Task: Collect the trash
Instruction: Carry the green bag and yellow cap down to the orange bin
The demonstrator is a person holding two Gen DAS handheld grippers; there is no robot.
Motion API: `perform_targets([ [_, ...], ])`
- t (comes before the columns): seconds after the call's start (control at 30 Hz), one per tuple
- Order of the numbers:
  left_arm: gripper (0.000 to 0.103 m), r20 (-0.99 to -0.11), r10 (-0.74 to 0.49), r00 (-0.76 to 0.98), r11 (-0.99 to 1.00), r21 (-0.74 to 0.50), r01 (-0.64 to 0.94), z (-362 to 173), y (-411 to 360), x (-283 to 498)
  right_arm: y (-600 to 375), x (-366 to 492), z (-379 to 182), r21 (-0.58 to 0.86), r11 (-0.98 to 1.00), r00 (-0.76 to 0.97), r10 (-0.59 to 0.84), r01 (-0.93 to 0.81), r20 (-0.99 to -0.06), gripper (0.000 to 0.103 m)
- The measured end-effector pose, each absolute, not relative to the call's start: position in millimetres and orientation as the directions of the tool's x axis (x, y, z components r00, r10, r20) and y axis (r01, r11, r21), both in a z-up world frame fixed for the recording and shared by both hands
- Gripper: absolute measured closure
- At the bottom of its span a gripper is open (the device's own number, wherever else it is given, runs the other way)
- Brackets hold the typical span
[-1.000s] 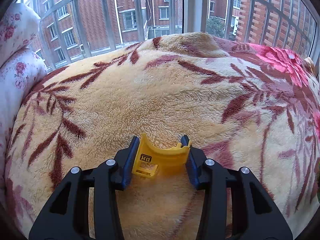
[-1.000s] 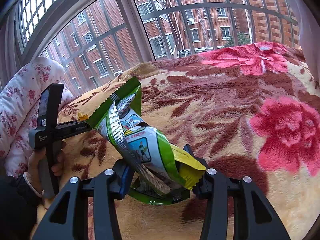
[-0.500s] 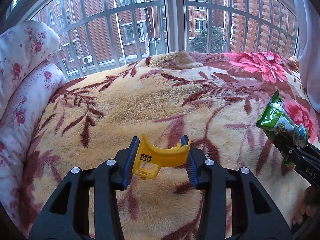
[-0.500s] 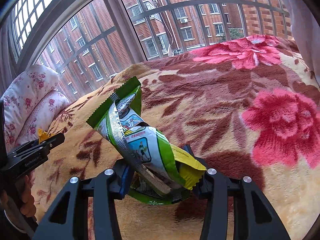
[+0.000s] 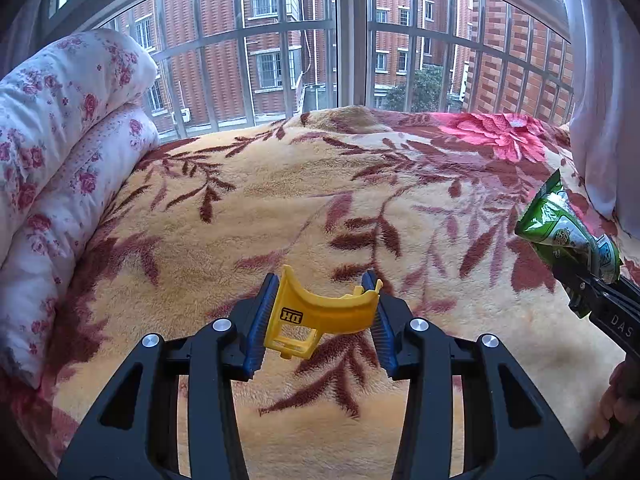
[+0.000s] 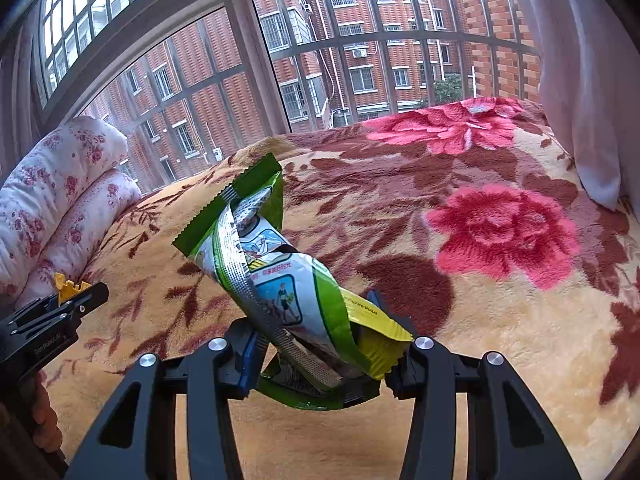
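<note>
Left hand-held gripper pinching yellow plastic piece; right hand-held gripper pinching green snack wrapper.
Both held above floral blanket on the bed, apart from it. Wrapper stands tilted up-left, crumpled between the pads. Rolled floral quilt at far left by window; white curtain far right.

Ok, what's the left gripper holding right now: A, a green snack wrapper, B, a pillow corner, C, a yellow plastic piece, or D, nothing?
C: the left gripper is shut on the yellow plastic piece, pinched between its blue pads; the green snack wrapper is in the right gripper.
</note>
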State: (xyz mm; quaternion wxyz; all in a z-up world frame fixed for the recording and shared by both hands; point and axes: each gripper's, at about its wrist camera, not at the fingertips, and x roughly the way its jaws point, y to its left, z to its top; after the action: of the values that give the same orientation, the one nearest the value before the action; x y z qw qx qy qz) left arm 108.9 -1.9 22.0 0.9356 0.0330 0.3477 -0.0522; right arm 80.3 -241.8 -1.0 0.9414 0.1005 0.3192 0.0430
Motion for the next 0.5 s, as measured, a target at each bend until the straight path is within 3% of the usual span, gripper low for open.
perform_targets([
  [0.5, 0.061, -0.633, -0.087, 0.769, 0.992, 0.011, 0.122, 16, 1, 18, -220, -52, 27, 0.104, 0.987, 0.825, 0.163, -0.126, -0.541, 0.055],
])
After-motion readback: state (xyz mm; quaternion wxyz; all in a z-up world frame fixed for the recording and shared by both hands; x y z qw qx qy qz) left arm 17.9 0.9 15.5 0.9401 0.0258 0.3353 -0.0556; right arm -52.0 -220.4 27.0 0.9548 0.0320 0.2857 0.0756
